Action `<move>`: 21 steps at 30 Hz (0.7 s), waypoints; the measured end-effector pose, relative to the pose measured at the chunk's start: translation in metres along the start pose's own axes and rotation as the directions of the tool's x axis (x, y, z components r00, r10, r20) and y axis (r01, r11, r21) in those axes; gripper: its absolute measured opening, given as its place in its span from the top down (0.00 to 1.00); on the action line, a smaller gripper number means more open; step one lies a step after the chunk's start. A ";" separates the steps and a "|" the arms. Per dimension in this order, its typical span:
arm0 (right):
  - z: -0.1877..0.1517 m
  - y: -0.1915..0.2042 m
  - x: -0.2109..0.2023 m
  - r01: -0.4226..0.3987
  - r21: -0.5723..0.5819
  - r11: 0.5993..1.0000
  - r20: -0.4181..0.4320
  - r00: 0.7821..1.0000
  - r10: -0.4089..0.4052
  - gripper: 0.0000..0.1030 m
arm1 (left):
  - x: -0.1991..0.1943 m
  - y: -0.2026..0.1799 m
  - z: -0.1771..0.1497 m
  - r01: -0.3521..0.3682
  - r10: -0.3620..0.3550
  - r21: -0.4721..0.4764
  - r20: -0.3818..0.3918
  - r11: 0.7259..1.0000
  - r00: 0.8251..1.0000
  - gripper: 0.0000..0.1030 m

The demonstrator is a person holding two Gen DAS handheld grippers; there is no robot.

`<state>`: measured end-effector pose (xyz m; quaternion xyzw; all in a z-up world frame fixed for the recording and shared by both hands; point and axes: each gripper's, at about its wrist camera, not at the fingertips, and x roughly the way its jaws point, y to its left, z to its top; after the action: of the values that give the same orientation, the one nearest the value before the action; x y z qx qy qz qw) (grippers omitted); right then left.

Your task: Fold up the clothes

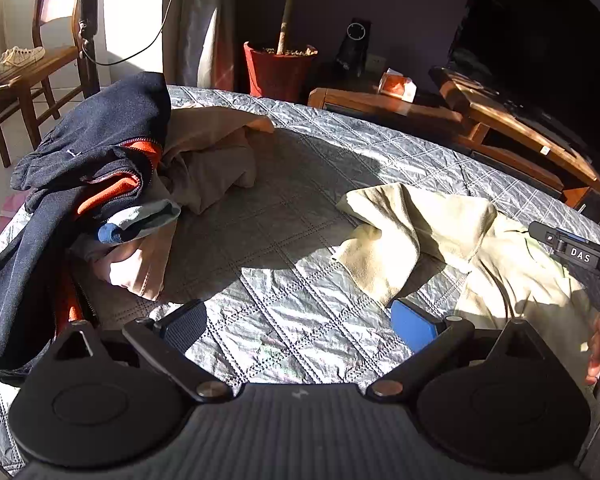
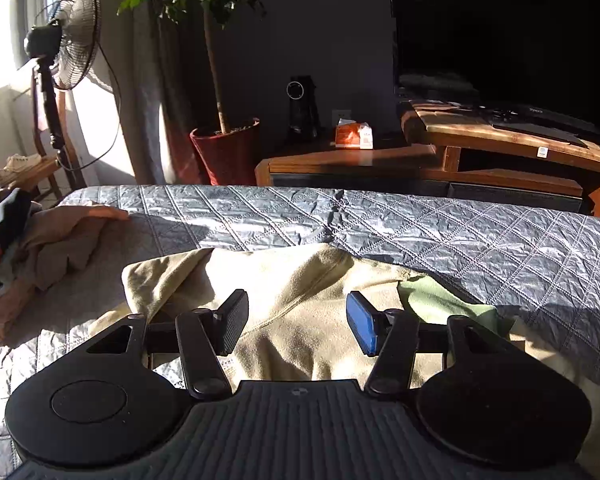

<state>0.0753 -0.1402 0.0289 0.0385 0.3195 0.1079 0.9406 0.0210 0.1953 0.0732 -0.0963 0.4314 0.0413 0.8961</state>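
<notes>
A cream fleece garment [image 1: 428, 236] lies crumpled on the grey quilted bed [image 1: 284, 208], to the right in the left wrist view. My left gripper [image 1: 300, 324] is open and empty above the bare quilt, just left of the garment's edge. In the right wrist view the cream garment [image 2: 300, 292] lies under my right gripper [image 2: 298, 322], which is open and empty just above it. A green piece of cloth [image 2: 440, 300] shows at its right. The right gripper's body [image 1: 576, 252] shows at the right edge of the left wrist view.
A pile of clothes sits on the bed's left: a navy jacket with orange lining [image 1: 92, 152] and tan garments [image 1: 212, 160] [image 2: 60, 240]. Beyond the bed stand a potted plant [image 2: 228, 152], a wooden TV stand [image 2: 500, 148], a fan [image 2: 72, 40] and a wooden chair with shoes [image 1: 16, 64].
</notes>
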 end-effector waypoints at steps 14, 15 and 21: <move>-0.144 0.042 -0.086 -0.045 0.225 0.973 -0.311 0.943 0.115 0.53 | 0.004 -0.014 -0.008 -0.040 0.041 0.088 -0.013 0.995 0.999 0.05; -0.144 0.042 -0.086 -0.044 0.231 0.972 -0.304 0.946 0.115 0.53 | 0.004 -0.015 -0.009 -0.048 0.050 0.101 -0.012 0.994 0.999 0.05; -0.144 0.043 -0.081 -0.025 0.188 0.982 -0.267 0.961 0.076 0.59 | 0.004 -0.012 -0.007 -0.036 0.037 0.079 -0.017 0.996 0.999 0.05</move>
<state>-0.0829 -0.1167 -0.0309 0.1178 0.4535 0.1066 0.8770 0.0201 0.1818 0.0673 -0.0536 0.4426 0.0397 0.8942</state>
